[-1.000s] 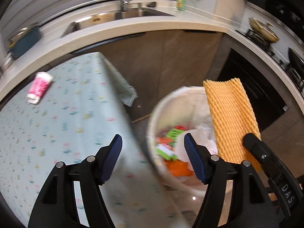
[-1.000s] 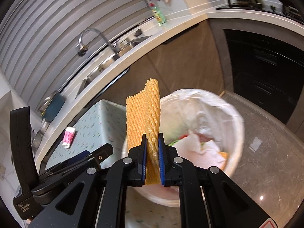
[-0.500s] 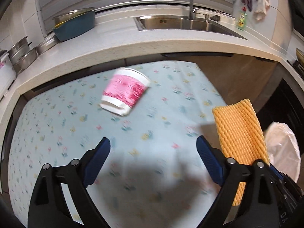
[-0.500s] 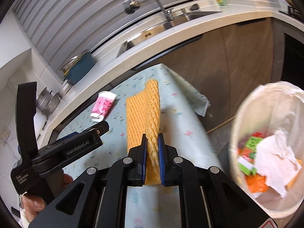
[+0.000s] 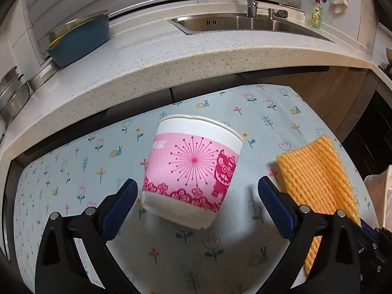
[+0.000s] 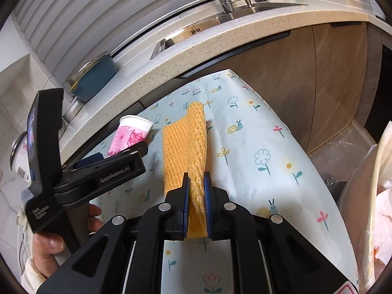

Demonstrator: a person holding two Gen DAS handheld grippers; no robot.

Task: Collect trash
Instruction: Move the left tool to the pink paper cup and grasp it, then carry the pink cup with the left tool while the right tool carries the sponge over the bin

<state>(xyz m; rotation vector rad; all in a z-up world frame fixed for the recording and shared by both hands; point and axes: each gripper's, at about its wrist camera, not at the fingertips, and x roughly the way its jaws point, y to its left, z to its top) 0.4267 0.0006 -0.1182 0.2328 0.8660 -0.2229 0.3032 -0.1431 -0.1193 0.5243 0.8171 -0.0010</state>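
A pink-and-white paper cup [image 5: 193, 171] lies on its side on the flowered tablecloth [image 5: 73, 171], rim toward the counter. My left gripper [image 5: 197, 185] straddles its lower end with the jaws opening wide; neither pad touches it. In the right wrist view the cup [image 6: 129, 134] sits just beyond the left gripper's fingers [image 6: 137, 147]. My right gripper [image 6: 196, 178] is shut on a folded orange foam net [image 6: 186, 142], which sticks up over the table. That foam net [image 5: 318, 178] also shows at the right of the left wrist view.
A trash bin with a white liner [image 6: 374, 171] stands off the table's right edge. Behind the table runs a stone counter [image 5: 171, 56] with a sink [image 5: 245, 22], a blue basin [image 5: 78, 39] and a soap bottle [image 5: 316, 12]. A hand [image 6: 49, 242] holds the left gripper.
Both grippers swung left from the bin to over the table. The left jaws spread wider and came down around the cup. The right gripper kept hold of the foam net.
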